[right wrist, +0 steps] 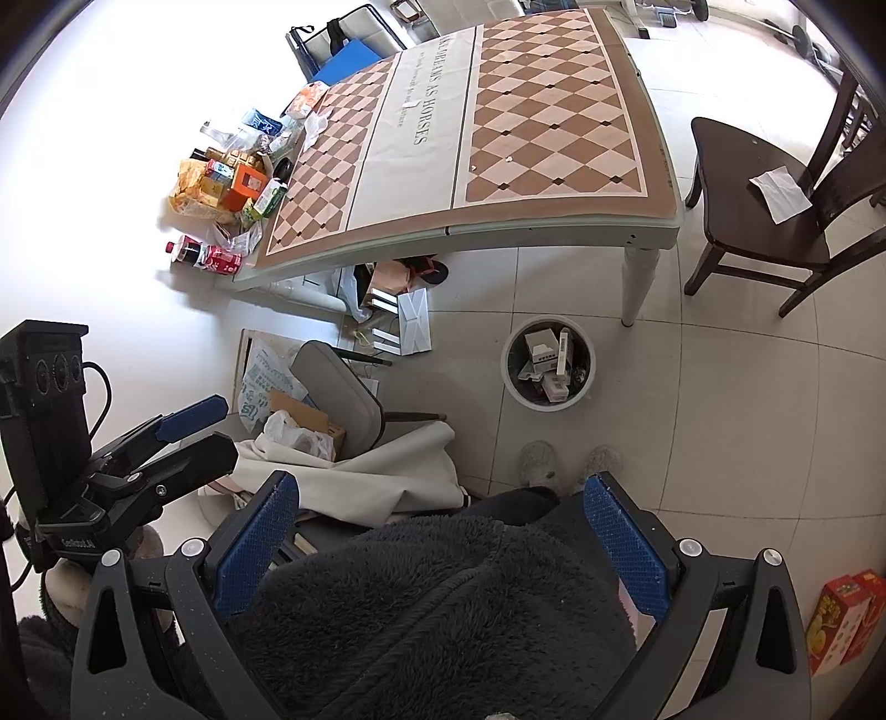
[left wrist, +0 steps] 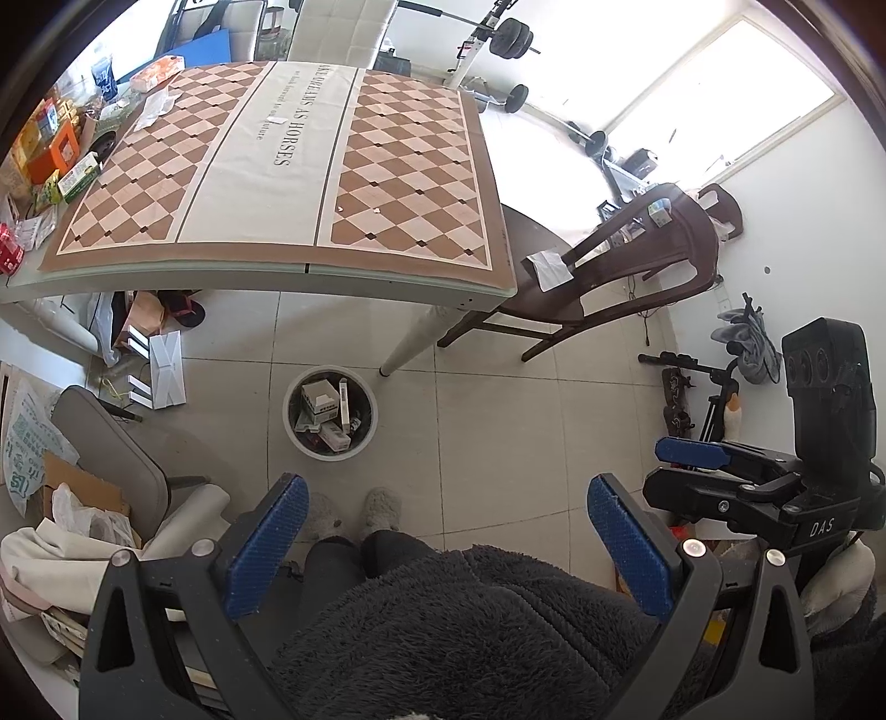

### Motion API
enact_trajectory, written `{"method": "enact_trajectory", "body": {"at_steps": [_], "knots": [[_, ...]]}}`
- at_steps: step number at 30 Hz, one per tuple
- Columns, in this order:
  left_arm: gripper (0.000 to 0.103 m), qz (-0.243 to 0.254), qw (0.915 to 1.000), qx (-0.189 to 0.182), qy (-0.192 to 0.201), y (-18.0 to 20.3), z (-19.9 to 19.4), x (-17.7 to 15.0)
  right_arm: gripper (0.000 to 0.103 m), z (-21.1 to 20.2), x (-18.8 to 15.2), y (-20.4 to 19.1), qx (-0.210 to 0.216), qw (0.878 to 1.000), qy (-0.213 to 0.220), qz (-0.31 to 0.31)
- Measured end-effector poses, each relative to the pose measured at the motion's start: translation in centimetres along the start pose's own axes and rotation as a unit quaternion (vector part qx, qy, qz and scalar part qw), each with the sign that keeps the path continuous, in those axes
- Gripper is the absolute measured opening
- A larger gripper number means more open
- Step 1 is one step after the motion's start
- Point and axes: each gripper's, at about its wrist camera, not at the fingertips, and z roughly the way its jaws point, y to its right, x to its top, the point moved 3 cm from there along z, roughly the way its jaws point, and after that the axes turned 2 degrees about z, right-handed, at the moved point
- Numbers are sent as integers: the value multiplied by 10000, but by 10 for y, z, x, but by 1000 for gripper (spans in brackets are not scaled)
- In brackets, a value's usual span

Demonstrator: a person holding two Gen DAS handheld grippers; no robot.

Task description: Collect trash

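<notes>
Both claws, left claw (left wrist: 443, 548) and right claw (right wrist: 440, 545), are released and hold nothing. The round white trash bin (left wrist: 330, 412) stands on the floor at 11 o'clock of the left claw. The small white scraps (left wrist: 376, 210) lie on the checkered worktop (left wrist: 288, 166) far at 12 o'clock; I judge the left claw nearer.

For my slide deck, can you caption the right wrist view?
Open right gripper held above the person's lap, facing a bin of boxes beside the table.

A checkered tablecloth (left wrist: 288, 160) covers the table (right wrist: 637, 232), and a dark wooden chair (right wrist: 775, 221) stands beside it with a white paper (right wrist: 778, 188) on its seat. Barbell weights (left wrist: 512, 39) sit near the window (left wrist: 720, 94).
</notes>
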Motion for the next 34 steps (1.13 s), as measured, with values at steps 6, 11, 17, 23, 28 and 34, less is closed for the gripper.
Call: {"method": "enact_trajectory", "body": {"at_steps": [6,11,17,23,28,34], "knots": [[103,-3,10000,1,7,-1,0,1,103,-1,0,1,4,10000,-4,-12],[103,27,10000,-22,27,4,-3,-1,103,-1,0,1,0,10000,2,-12],[103,61,10000,-48,42,5,-6,1,103,-1,-1,0,3,10000,8,1],[103,56,10000,-58,37,5,-6,1,103,-1,-1,1,0,10000,8,-8],[103,66,10000,-57,35,5,-6,1,103,-1,-2,1,6,10000,1,-10],[103,67,10000,-53,39,5,-6,2,103,-1,-3,1,14,10000,2,-15]]}}
